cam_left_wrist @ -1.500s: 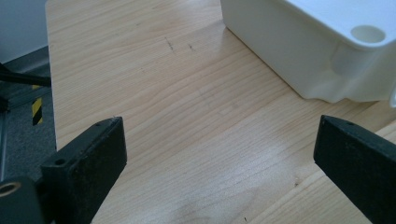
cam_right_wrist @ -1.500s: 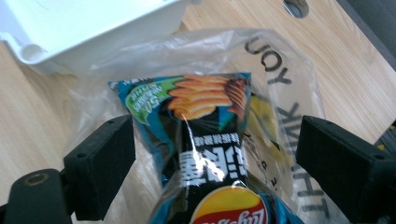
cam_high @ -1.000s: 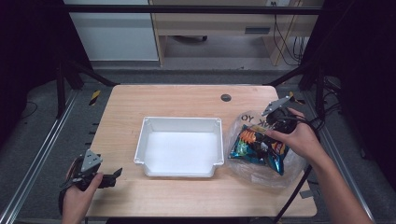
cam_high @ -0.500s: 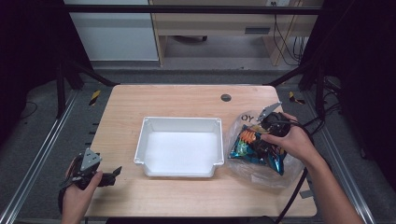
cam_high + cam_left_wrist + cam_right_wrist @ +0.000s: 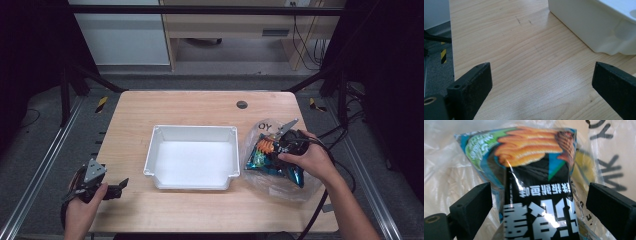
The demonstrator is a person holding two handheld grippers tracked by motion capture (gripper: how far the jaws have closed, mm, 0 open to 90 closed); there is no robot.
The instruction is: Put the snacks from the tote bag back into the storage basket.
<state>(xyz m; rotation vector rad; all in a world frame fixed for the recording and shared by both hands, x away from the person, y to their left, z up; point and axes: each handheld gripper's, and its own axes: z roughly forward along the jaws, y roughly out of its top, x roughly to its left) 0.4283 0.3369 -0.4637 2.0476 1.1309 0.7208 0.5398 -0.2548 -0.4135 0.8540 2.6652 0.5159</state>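
Observation:
A snack packet (image 5: 270, 162) in blue, black and orange lies inside a clear plastic bag (image 5: 280, 180) on the right of the table. My right gripper (image 5: 274, 150) hovers over it, open, and the packet (image 5: 536, 182) lies between and beyond its two jaws. A white empty tray (image 5: 192, 157) sits in the middle of the table. My left gripper (image 5: 120, 187) stands open near the table's front left corner, pointing toward the tray's corner (image 5: 596, 27), with bare wood between its jaws.
The wooden table (image 5: 200, 107) has a small dark round cap (image 5: 242, 104) at the back right. The bag bears black "QY" lettering (image 5: 265, 127). Cables trail off the right edge. Metal frame rails run along both sides of the table.
My right gripper has moved left and down from the bag's back right edge to right over the snack packet. The left gripper has hardly moved.

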